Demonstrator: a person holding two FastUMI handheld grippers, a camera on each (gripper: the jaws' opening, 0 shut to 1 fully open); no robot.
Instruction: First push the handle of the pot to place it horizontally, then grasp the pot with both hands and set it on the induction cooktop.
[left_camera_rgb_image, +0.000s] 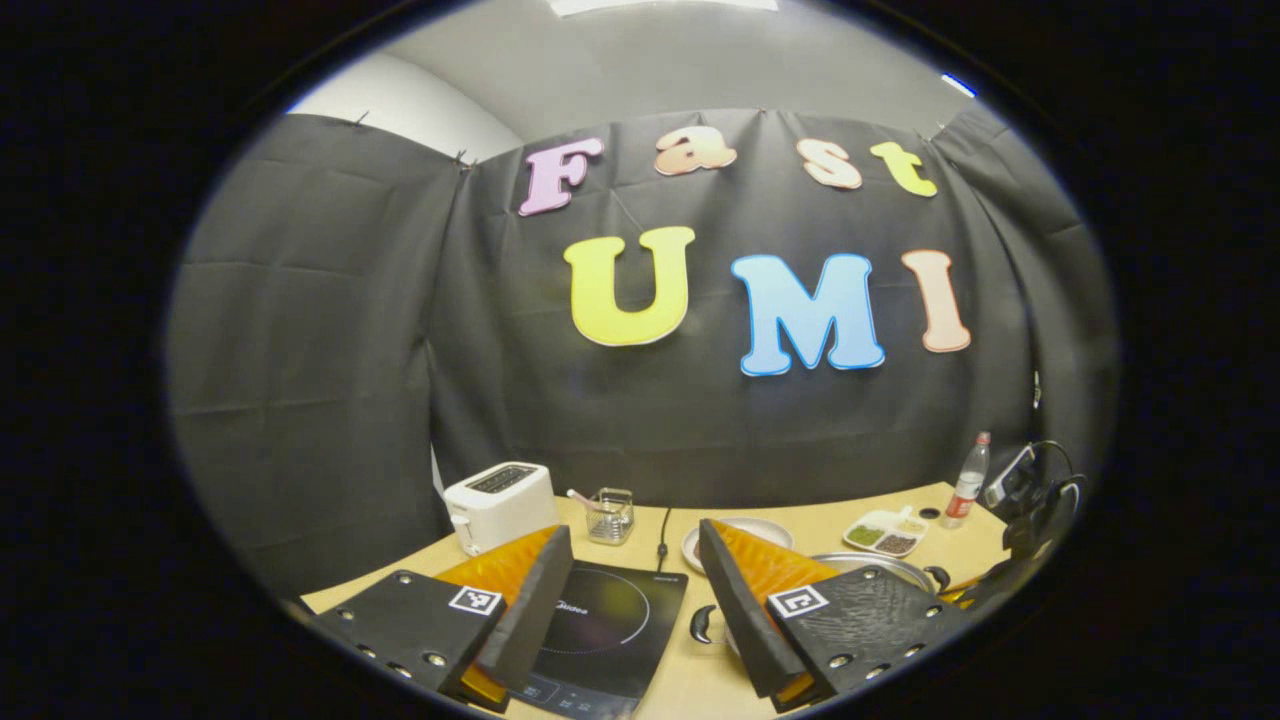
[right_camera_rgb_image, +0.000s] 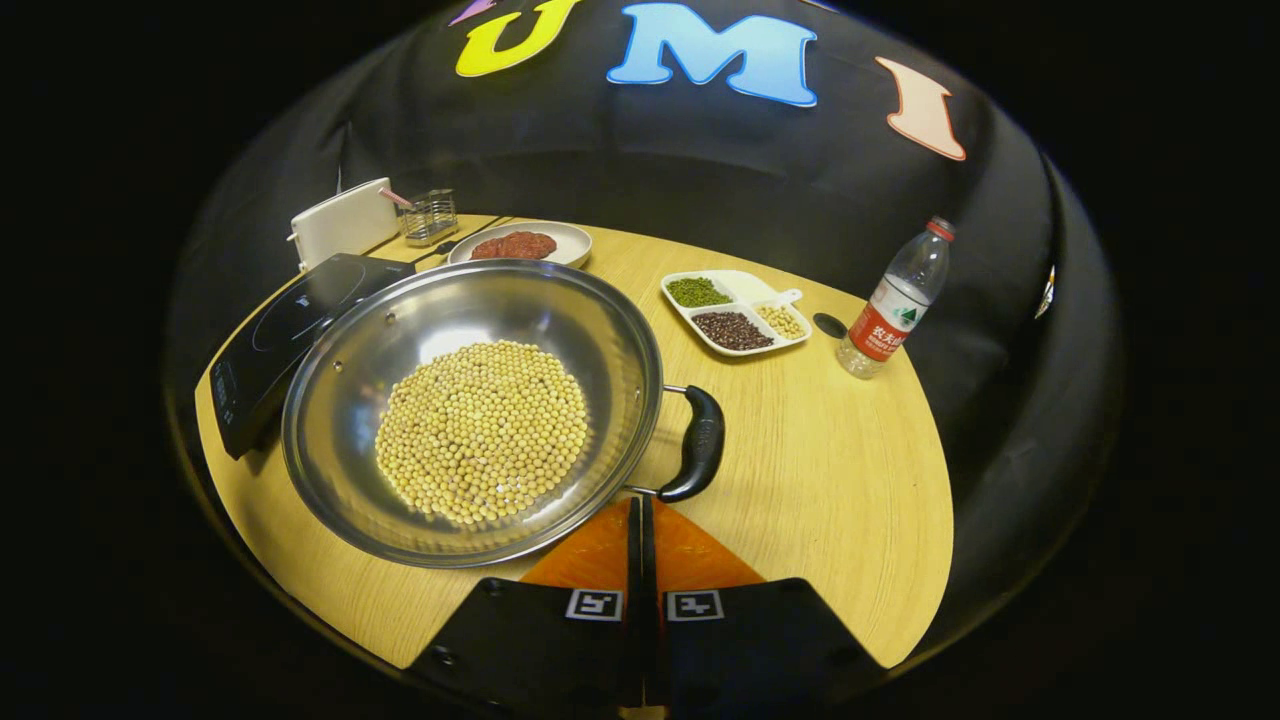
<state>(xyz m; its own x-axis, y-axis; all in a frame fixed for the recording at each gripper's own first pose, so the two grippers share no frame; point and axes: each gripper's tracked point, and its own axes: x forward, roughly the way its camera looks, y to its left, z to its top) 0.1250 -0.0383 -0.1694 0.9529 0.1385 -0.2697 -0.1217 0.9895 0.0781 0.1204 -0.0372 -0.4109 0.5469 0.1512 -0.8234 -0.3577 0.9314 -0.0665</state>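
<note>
The shiny pot (right_camera_rgb_image: 470, 400) holds yellow beans (right_camera_rgb_image: 482, 430). Its black handle (right_camera_rgb_image: 697, 443) points to 3 o'clock. The black induction cooktop (right_camera_rgb_image: 290, 330) lies at its 10 o'clock.

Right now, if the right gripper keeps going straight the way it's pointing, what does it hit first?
Probably the pot. The right gripper, fingers closed together, points at the pot's near rim, just beside the black handle. It might hit the handle's lower end instead; the gripper's height above the table is hard to judge.

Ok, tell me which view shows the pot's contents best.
The right gripper view: it looks down into the pot, showing the yellow beans inside. The left gripper view catches just the pot's rim behind a finger, contents hidden.
</note>
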